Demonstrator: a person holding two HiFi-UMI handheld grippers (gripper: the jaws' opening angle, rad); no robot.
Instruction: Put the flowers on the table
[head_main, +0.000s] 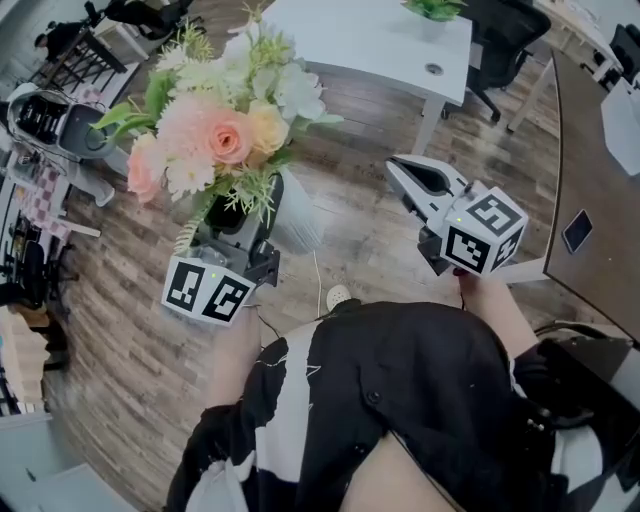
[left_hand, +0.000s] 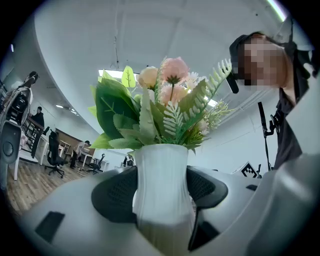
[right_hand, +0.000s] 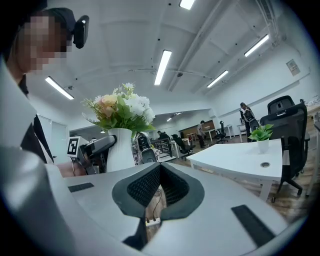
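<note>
The flowers (head_main: 215, 125) are an artificial bunch: a peach-pink rose, paler pink and cream blooms, small white blossoms, broad green leaves and fern sprigs. They stand in a white ribbed vase (head_main: 292, 218) with a narrow waist. The vase is roughly upright and off the ground, above the wooden floor (head_main: 370, 240). The jaws of the left gripper (head_main: 245, 215) stand wide, with a dark pad pressed against each side of the vase's waist. The blooms spread out above the rim. The white tabletop (head_main: 370, 40) lies well apart from the bunch, with only a small potted plant (head_main: 437, 8) at its far edge.
</note>
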